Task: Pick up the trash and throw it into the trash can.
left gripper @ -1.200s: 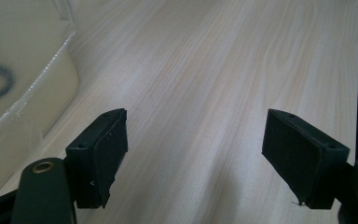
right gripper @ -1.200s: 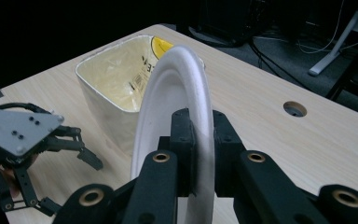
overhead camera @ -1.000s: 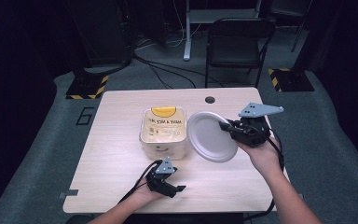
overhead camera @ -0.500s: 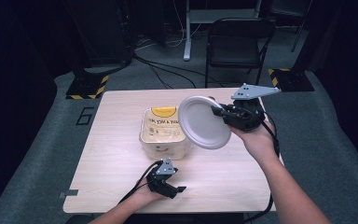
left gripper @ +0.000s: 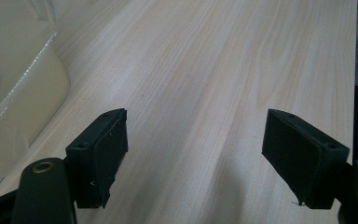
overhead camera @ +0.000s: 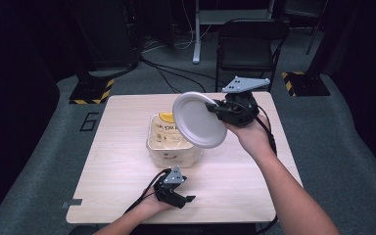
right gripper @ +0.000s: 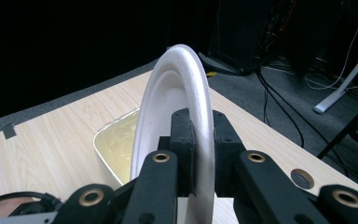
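Note:
A white foam plate [overhead camera: 198, 120] hangs tilted on edge above the cream tub [overhead camera: 169, 142], which stands in the middle of the wooden table [overhead camera: 122, 166]. My right gripper [overhead camera: 214, 108] is shut on the plate's rim. In the right gripper view the plate [right gripper: 177, 121] stands upright between my pinching jaws [right gripper: 200, 154], with the tub [right gripper: 119, 147] below and behind it. My left gripper [overhead camera: 183, 198] rests low on the table near the front edge, just in front of the tub. Its jaws stand open [left gripper: 193, 154] over bare wood, with the tub's corner [left gripper: 14, 93] at the left.
A black folding chair [overhead camera: 249, 46] stands beyond the table's far edge. A round hole [right gripper: 303, 178] sits in the tabletop near the far right corner. Cables [overhead camera: 176, 78] run across the grey floor behind the table.
My right gripper has lifted the plate from beside the tub, carried it left over the tub and tipped it further on edge. The left gripper has stayed put.

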{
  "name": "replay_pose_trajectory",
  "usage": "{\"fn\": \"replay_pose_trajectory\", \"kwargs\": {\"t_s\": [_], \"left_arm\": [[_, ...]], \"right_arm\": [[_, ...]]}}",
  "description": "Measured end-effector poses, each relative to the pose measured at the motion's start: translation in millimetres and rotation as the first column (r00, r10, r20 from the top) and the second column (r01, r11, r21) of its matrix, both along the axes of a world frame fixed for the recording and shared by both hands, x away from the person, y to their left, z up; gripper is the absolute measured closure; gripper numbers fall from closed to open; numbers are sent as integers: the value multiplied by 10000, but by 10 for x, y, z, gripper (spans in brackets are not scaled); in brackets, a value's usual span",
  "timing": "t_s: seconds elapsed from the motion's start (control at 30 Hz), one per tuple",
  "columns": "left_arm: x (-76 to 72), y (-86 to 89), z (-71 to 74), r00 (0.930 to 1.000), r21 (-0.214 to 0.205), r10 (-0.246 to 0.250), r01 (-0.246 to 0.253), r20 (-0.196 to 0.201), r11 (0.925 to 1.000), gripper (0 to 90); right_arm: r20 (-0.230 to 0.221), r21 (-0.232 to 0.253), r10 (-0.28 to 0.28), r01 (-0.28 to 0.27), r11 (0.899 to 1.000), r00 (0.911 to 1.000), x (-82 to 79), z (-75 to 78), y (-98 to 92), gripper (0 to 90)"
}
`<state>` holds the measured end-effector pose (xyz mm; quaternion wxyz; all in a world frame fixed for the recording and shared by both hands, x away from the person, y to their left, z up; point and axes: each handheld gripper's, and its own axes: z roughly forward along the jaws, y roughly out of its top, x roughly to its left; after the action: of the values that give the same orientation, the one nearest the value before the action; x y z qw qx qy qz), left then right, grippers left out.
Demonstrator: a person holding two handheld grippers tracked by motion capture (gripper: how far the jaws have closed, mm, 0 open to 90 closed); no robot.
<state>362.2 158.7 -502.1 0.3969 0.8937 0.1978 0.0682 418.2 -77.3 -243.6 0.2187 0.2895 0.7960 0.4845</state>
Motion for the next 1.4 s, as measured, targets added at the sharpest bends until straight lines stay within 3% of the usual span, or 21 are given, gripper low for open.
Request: {"fn": "replay_pose_trajectory", "kwargs": {"t_s": [0.57, 1.4], "left_arm": [[-1, 22, 12, 10000, -85, -29, 29, 67, 10000, 219], [1, 24, 3, 9999, 61, -74, 74, 118, 10000, 218]], "right_arm": [[63, -300, -408, 410, 9987, 9991, 329, -212, 479, 818], [115, -638, -733, 739, 9952, 9972, 564, -594, 840, 817]]}}
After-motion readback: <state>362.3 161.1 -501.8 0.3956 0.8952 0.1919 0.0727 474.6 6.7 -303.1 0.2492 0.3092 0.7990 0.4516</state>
